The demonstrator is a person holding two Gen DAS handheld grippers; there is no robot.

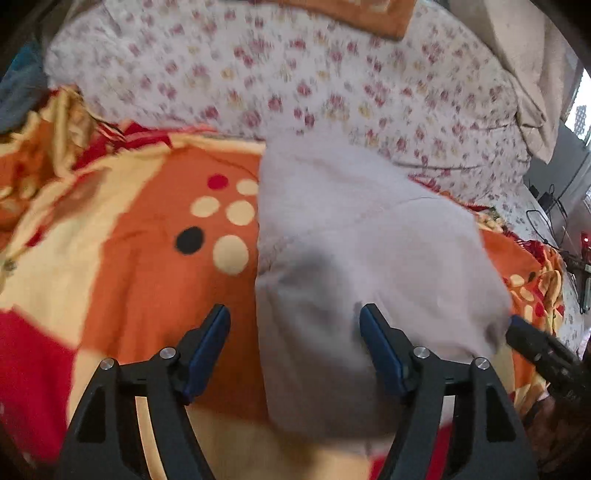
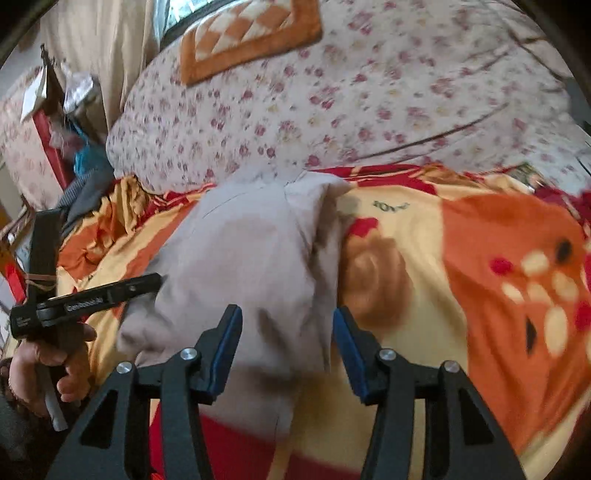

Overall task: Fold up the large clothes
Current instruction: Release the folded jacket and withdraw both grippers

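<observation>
A pale grey-lilac garment [image 1: 354, 258] lies folded into a narrow strip on an orange, yellow and red blanket [image 1: 140, 258]. My left gripper [image 1: 295, 317] is open, its jaws spread over the garment's near left edge, holding nothing. In the right wrist view the same garment [image 2: 251, 251] runs away from me, and my right gripper [image 2: 287, 317] is open over its near right edge. The left gripper [image 2: 110, 291] shows at the left of the right wrist view, held in a hand. The right gripper's tip [image 1: 524, 332] shows at the right of the left wrist view.
A white quilt with small red flowers [image 1: 295, 74] is heaped behind the blanket, with an orange checked cushion [image 2: 251, 33] on it. Beige curtains [image 2: 99, 40] and a window are beyond. Cables [image 1: 550, 206] and clutter lie off the bed's right side.
</observation>
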